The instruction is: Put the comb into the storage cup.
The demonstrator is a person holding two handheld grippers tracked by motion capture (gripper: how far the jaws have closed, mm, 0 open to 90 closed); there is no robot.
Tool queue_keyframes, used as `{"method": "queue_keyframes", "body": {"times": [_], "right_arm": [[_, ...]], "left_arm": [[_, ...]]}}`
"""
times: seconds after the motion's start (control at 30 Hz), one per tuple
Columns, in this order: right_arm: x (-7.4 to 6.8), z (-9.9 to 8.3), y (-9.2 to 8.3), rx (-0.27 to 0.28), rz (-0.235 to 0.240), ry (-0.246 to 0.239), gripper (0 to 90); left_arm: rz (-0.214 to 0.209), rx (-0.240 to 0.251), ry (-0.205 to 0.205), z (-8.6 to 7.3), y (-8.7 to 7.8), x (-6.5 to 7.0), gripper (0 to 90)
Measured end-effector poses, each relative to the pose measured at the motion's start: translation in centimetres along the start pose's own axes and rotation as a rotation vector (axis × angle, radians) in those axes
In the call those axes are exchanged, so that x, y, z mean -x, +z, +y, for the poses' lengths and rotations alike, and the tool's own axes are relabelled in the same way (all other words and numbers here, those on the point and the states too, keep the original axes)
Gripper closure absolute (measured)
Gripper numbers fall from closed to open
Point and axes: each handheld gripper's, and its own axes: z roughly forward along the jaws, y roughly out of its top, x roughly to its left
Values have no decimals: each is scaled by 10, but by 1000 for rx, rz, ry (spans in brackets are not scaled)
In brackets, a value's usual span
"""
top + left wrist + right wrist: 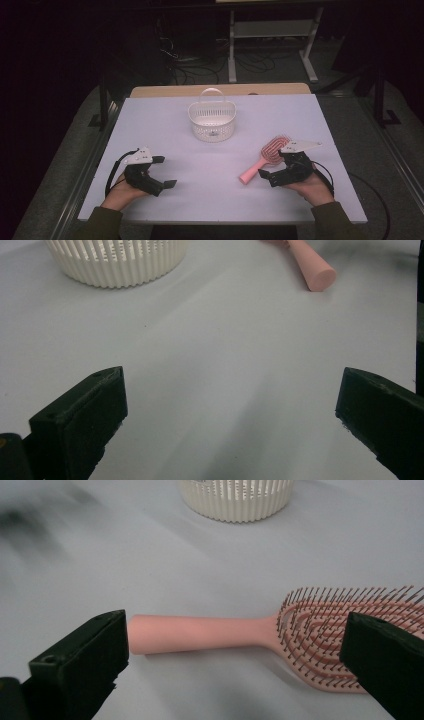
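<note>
Because the pink hairbrush point(264, 156) lies on the right half of the white counter point(220, 165), the right gripper point(274, 169) is plainly the nearer one, sitting just beside the brush, while the left gripper point(161, 172) rests well apart on the opposite side. Seen from the high view, the brush's long axis runs on a diagonal, the handle end pointing toward the person and inward, the bristled head toward the far right. In the right gripper view that axis lies crosswise to the line of approach: the handle point(195, 634) spans the gap from one side and the head point(345, 630) from the other, bristles up, both a little ahead of the fingers point(82, 655). These stand wide apart with nothing between them, and the same is true of the left gripper's fingers point(82, 415), which face bare counter with the handle tip point(320, 276) far off. The white slatted basket point(212, 120) stands beyond, near the counter's middle. Since the fingers now line up along the brush instead of across it, a grasp on the handle probably calls for a turn of the wrist as well as a short advance.
</note>
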Motion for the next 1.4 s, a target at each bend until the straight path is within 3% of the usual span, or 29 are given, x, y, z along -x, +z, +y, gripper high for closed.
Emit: {"method": "queue_keyframes", "body": {"times": [1.4], "right_arm": [[-6,28,18,-31,29,-49,0]], "left_arm": [[-4,14,-15,-1,-3,-1,5]]}}
